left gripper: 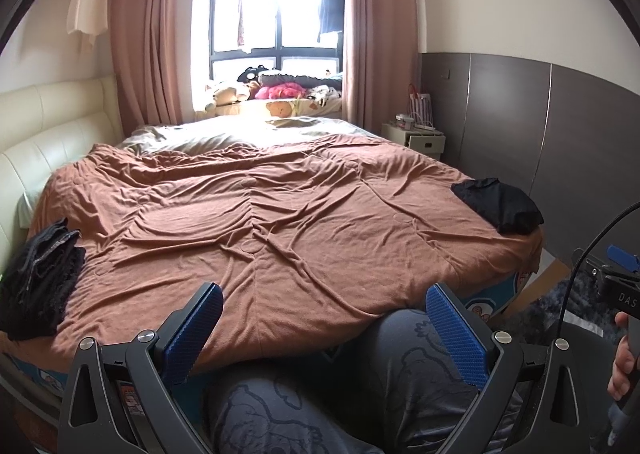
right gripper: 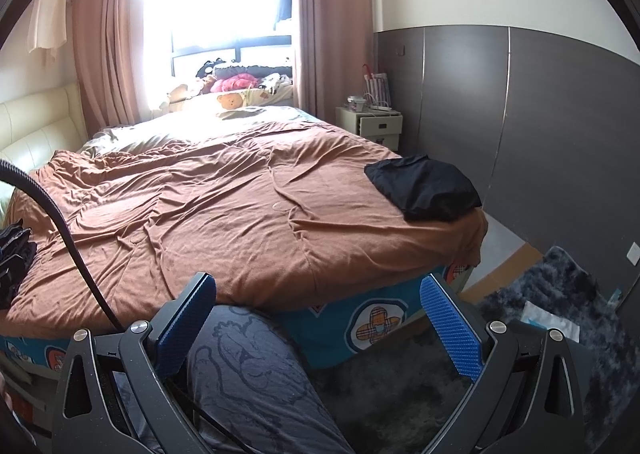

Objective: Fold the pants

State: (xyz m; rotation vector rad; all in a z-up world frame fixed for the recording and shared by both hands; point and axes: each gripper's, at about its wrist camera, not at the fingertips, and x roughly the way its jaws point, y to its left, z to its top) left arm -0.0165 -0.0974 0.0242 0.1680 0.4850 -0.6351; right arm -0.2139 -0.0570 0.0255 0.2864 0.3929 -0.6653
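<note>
So both tongs are just hanging at the near edge of the bed (left gripper: 280, 214), nothing in either of them. Left tongs (left gripper: 324, 328) have their blue pads spread wide apart, and between them you mostly see the person's knee (left gripper: 400, 354) in grey cartoon-print fabric. Right tongs (right gripper: 318, 320) are the same deal, pads wide apart, with a knee (right gripper: 248, 354) on the left side and a dark shaggy rug (right gripper: 560, 294) on the right.

The bed has a rumpled brown cover (right gripper: 240, 206) over it. Black pants (left gripper: 498, 204) sit in a crumpled heap on the right corner of the bed, right at the edge, well apart from both tongs. Over on the left edge there's a stack (left gripper: 40, 278) of dark clothes, looks folded, also not touching anything.

Far side: a window (left gripper: 276, 22) with pink curtains (left gripper: 148, 34), plush toys (left gripper: 228, 94) piled on the sill, and a small nightstand (left gripper: 416, 138) by the grey wall panel. A black cable (right gripper: 60, 226) curves across the left of the right wrist view. In the left wrist view the right hand (left gripper: 622, 362) shows at the right edge, gripping its handle.
</note>
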